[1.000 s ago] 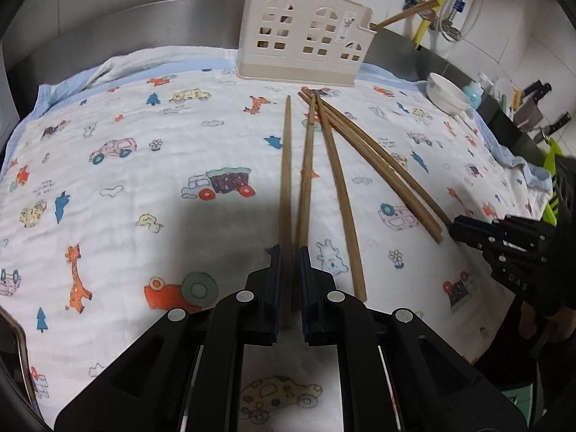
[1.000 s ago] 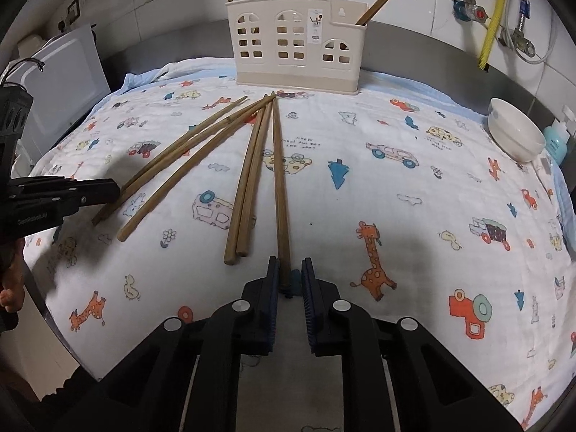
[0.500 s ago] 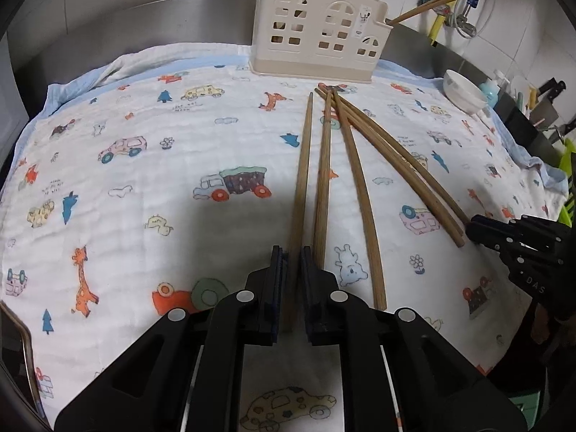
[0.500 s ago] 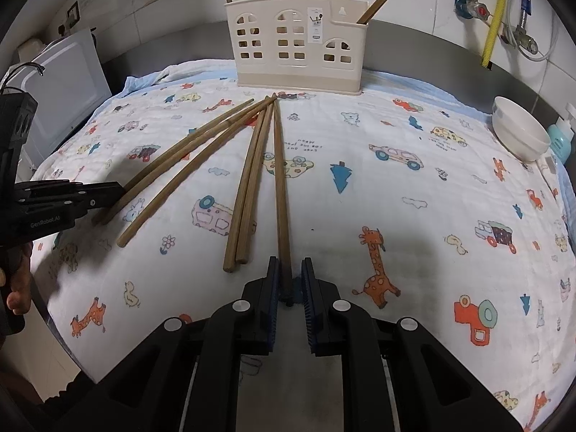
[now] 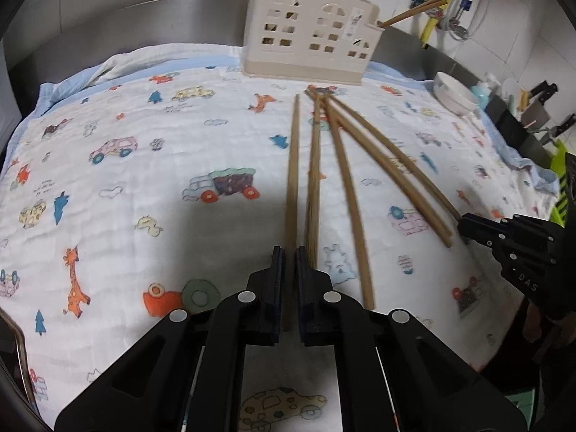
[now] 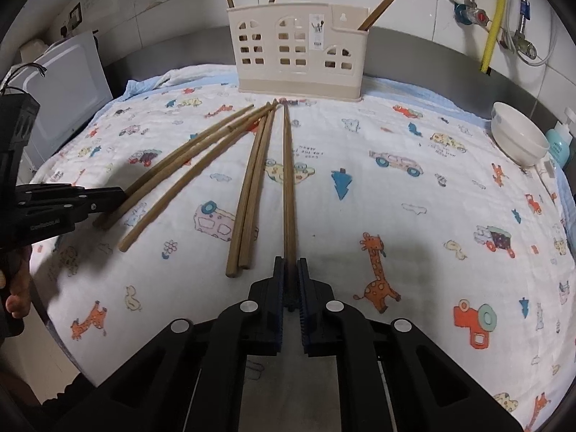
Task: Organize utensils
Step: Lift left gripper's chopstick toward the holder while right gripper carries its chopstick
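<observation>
Several long wooden chopsticks (image 5: 345, 187) lie fanned out on a cartoon-print cloth (image 5: 144, 187), tips toward a cream utensil holder (image 5: 309, 36) at the back. In the left wrist view my left gripper (image 5: 289, 252) is shut on the near end of the leftmost chopstick (image 5: 292, 172). My right gripper (image 5: 462, 221) shows at the right, by the ends of the outer sticks. In the right wrist view my right gripper (image 6: 289, 262) is shut on the rightmost chopstick (image 6: 287, 180). The left gripper (image 6: 120, 192) pokes in from the left. The holder (image 6: 298, 54) has three chopsticks standing in it.
A white bowl (image 6: 518, 140) and a blue bottle (image 6: 559, 144) sit at the cloth's right edge. Knives and a block (image 5: 540, 108) stand further right. A white appliance (image 6: 68, 90) is at the back left. Steel rim and tiled wall with pipes lie behind the holder.
Both pairs of jaws have closed a little tighter on their chopsticks. Neither hand has really shifted.
</observation>
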Tool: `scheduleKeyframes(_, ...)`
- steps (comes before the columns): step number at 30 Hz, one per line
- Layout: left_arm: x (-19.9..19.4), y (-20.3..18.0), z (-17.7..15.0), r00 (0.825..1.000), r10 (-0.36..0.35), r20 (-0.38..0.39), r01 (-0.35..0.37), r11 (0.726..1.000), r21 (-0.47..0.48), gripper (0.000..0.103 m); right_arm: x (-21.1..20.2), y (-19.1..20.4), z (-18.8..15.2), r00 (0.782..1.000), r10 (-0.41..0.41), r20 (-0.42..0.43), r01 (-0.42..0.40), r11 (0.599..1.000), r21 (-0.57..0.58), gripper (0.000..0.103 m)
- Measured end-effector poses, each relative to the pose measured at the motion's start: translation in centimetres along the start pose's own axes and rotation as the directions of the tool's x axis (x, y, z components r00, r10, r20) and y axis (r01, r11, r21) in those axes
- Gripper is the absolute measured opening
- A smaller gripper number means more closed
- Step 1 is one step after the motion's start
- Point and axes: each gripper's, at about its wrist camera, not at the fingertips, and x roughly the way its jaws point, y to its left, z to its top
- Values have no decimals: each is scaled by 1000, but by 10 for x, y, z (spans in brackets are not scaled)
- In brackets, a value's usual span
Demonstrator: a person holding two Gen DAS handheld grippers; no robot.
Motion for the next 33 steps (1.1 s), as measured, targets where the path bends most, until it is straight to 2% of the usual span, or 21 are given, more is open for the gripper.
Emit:
scheduleKeyframes(6, -29, -4, 18, 996, 3, 85, -6, 999, 34, 5, -39, 0, 22, 996, -3, 94, 6, 1000, -26, 7)
scheduleKeyframes(13, -60, -3, 54, 982, -7, 190, -3, 999, 52, 5, -85, -8, 76, 974, 13, 227, 0, 998, -56, 7)
scheduleKeyframes(18, -71, -5, 80, 973, -2, 232, -16, 997, 78, 5, -97, -19, 122, 965, 52, 257, -35, 997, -69, 7)
scheduleKeyframes(24, -82, -6, 116, 963, 6, 270, -33, 995, 97, 5, -110, -28, 170, 960, 64, 273, -40, 995, -92, 6)
scheduleKeyframes(28, -87, -9, 140, 957, 12, 291, -48, 992, 119, 5, -125, -34, 200, 953, 58, 296, -27, 994, -107, 6)
scheduleKeyframes(33, -97, -17, 167, 947, 7, 320, -54, 989, 137, 5, -147, -41, 237, 934, 38, 356, -1, 994, -105, 6)
